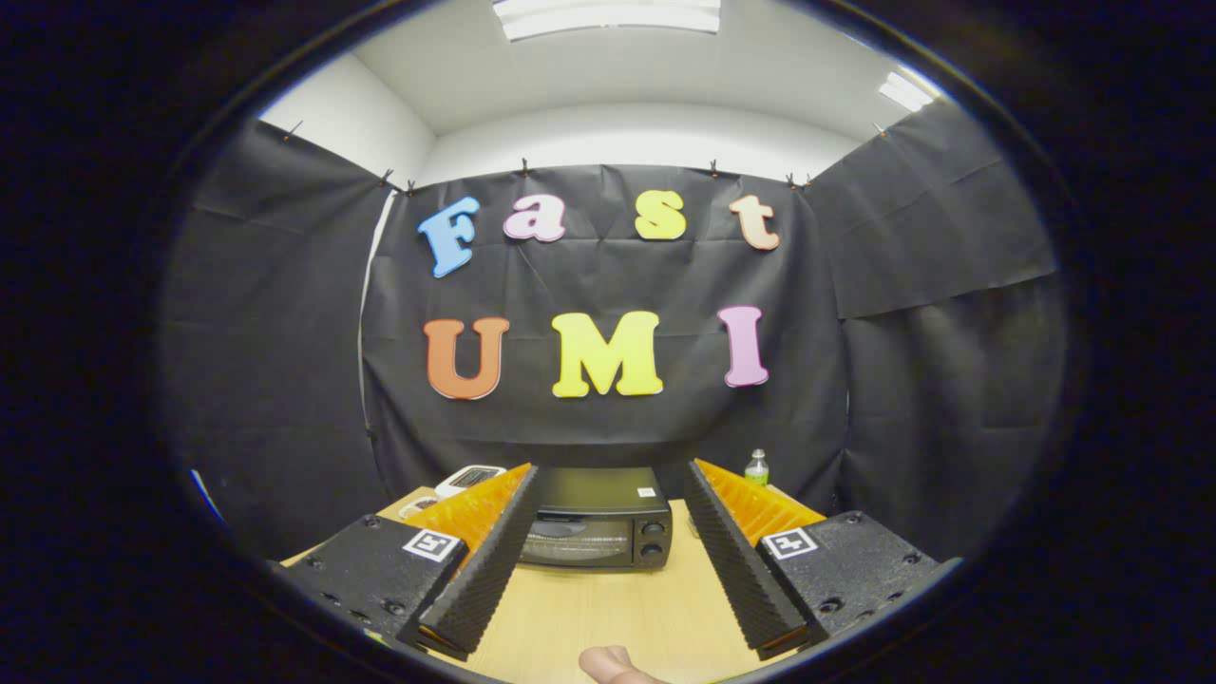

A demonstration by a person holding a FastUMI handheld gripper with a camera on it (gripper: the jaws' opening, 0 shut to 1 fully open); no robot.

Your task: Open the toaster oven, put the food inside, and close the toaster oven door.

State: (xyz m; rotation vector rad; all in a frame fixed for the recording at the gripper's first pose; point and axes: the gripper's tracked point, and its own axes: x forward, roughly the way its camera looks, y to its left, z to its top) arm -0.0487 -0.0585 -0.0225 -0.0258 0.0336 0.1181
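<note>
Toaster oven sits at far side of wooden table, beyond fingers, door shut. Gripper held level above table, aimed at oven, jaws spread wide, grasping nothing. Pale rounded item at near table edge, below fingers: possibly food, cannot tell. Small bottle stands behind oven. Shut door fits either stage: before opening, or after closing. Oven inside too dark to tell.

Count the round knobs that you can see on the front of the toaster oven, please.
2. Both sit on the right side of the toaster oven front, beside its closed door: upper knob, lower knob. The open gripper frames the oven. More may be hidden.
</note>
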